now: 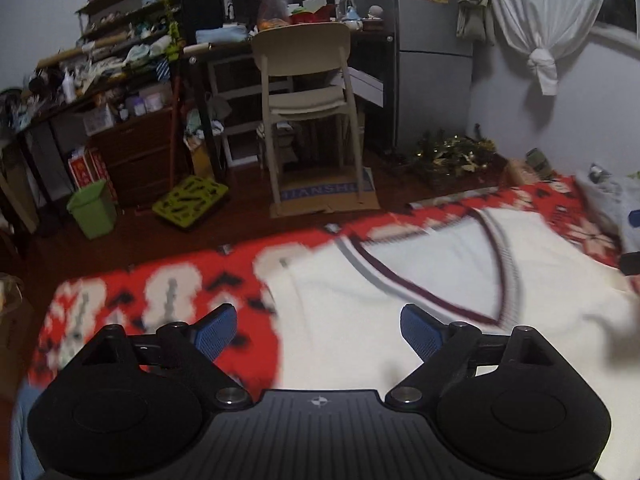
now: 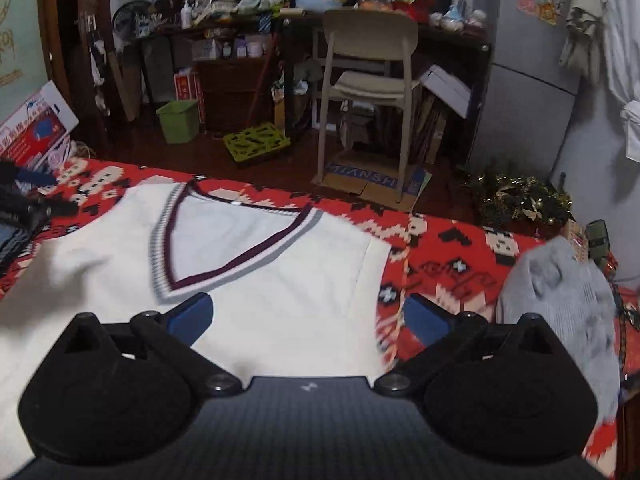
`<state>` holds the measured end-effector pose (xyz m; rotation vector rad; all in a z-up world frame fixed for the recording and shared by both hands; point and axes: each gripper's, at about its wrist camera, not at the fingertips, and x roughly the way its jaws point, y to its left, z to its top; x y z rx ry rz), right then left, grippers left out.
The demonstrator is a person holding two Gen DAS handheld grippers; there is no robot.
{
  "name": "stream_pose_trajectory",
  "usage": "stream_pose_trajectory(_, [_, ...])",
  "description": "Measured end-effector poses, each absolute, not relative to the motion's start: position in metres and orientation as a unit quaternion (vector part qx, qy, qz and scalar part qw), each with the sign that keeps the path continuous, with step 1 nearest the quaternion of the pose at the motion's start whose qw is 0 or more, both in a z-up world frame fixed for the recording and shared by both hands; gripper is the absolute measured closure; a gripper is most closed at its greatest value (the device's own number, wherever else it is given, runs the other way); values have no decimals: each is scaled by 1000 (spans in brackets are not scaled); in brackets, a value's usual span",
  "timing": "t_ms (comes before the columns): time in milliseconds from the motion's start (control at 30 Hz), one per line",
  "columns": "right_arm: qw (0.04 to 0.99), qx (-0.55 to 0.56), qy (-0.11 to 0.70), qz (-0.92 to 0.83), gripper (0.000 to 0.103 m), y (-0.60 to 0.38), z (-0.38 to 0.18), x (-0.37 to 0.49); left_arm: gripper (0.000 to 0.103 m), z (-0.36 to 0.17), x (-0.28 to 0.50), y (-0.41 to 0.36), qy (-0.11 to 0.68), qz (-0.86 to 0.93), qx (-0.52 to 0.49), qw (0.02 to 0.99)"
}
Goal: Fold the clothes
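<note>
A white sleeveless V-neck vest (image 1: 400, 280) with maroon and grey trim lies spread flat on a red patterned blanket (image 1: 120, 300), its neck toward the far edge. My left gripper (image 1: 318, 330) hovers open over the vest's left shoulder edge, holding nothing. In the right wrist view the same vest (image 2: 260, 280) fills the middle, and my right gripper (image 2: 308, 316) hangs open above its right shoulder side, its fingers empty. A grey garment (image 2: 560, 300) lies bunched on the blanket to the right of the vest.
Beyond the blanket's (image 2: 460, 248) far edge is dark wood floor with a beige chair (image 1: 308, 100) on flattened cardboard, a green bin (image 1: 92, 212), a yellow-green tray (image 1: 192, 200), cluttered shelves and a desk. A fridge (image 1: 432, 40) and tied white curtain (image 1: 540, 40) stand right.
</note>
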<state>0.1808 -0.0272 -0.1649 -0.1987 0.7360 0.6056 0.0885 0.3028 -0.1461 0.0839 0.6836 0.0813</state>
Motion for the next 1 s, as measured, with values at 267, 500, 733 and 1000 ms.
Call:
stream_pose_trajectory(267, [853, -103, 402, 317, 0, -7, -175, 278, 14, -167, 162, 335, 348, -40, 52, 935])
stream_pose_trajectory(500, [830, -168, 401, 350, 1, 14, -191, 325, 15, -177, 198, 339, 375, -80, 79, 920])
stream_pose_trajectory(733, [789, -216, 418, 395, 22, 34, -199, 348, 58, -180, 222, 352, 399, -145, 58, 903])
stream_pose_trajectory(1000, [759, -244, 428, 425, 69, 43, -208, 369, 76, -180, 233, 355, 421, -180, 54, 887])
